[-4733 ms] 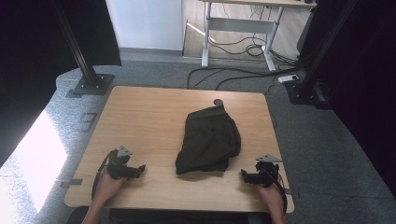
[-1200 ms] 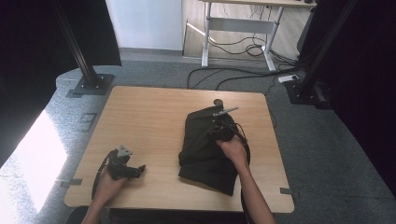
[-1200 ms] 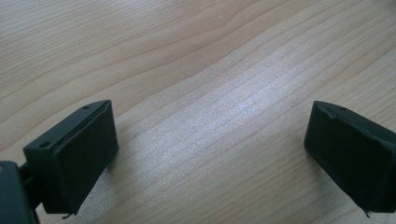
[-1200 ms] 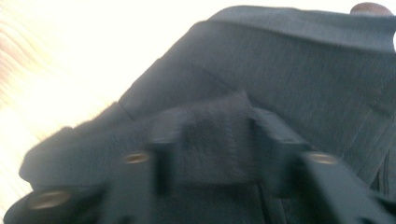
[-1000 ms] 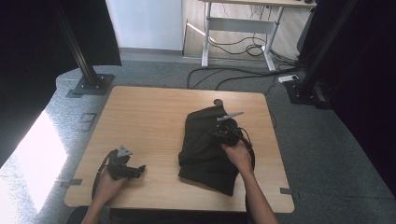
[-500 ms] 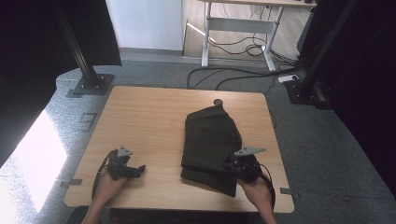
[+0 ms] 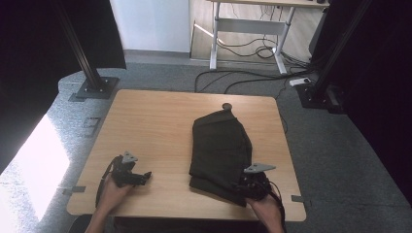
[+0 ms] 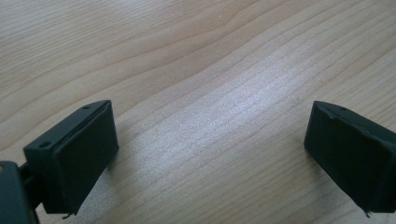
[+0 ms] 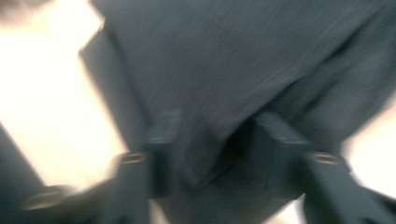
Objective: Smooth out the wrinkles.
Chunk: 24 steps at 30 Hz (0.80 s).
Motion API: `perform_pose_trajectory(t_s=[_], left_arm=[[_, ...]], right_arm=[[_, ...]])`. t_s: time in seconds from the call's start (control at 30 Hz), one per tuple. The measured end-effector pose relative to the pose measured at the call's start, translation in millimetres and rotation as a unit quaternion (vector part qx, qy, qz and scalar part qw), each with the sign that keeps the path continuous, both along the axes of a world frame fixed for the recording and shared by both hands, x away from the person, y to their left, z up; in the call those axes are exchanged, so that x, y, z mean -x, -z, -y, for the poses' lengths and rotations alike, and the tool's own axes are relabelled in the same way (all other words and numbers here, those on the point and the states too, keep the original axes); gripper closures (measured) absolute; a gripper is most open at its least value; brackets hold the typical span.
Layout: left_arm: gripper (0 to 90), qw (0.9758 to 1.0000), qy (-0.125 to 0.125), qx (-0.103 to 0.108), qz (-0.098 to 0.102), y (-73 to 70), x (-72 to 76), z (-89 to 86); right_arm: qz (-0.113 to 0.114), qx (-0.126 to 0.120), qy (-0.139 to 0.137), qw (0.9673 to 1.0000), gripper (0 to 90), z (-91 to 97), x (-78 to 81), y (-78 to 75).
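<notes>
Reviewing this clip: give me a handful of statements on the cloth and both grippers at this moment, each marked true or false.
1. The dark folded garment lies on the wooden table. True.
2. The left gripper holds a fold of the garment. False: its jaws stand apart over bare wood.
3. The right gripper is at the garment's near right corner. True; its jaws have just been opening, with cloth between them.
4. The garment hangs over the table's far edge. False: it lies wholly on the tabletop.
5. The left gripper rests on the garment. False: it sits apart, near the table's near left edge.
</notes>
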<state>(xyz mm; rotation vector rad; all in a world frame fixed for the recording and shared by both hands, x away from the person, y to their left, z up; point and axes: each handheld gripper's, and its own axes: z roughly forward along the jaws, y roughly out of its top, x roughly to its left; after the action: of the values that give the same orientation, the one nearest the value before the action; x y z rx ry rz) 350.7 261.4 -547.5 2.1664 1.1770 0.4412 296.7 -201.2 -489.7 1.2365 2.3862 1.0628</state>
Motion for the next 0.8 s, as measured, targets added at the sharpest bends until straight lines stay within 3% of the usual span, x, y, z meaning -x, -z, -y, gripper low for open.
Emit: perform_pose_trajectory(t_s=[0.13, 0.3, 0.43, 0.6, 0.8], left_arm=[[2.5, 1.0000, 0.000, 0.000, 0.000, 0.0, 0.0, 0.0], [2.5, 1.0000, 0.000, 0.000, 0.000, 0.0, 0.0, 0.0], [2.5, 1.0000, -0.001, 0.001, 0.000, 0.0, -0.1, 0.0], [2.5, 1.0000, 0.000, 0.001, 0.000, 0.0, -0.2, 0.0], [2.5, 1.0000, 0.000, 0.001, 0.000, 0.0, -0.1, 0.0]], right_arm=[[0.046, 0.015, 0.029, 0.9984, 26.5, 14.1, -12.6, -21.8], [0.056, 0.041, 0.066, 0.9955, 15.2, 34.7, -33.3, -25.1], [0.053, 0.038, 0.093, 0.9936, 12.2, 51.2, -39.0, -17.0], [0.051, 0.039, 0.133, 0.9890, 0.0, 68.8, -39.6, 0.3], [0.048, 0.025, 0.172, 0.9835, 0.0, 85.2, -40.8, 26.5]])
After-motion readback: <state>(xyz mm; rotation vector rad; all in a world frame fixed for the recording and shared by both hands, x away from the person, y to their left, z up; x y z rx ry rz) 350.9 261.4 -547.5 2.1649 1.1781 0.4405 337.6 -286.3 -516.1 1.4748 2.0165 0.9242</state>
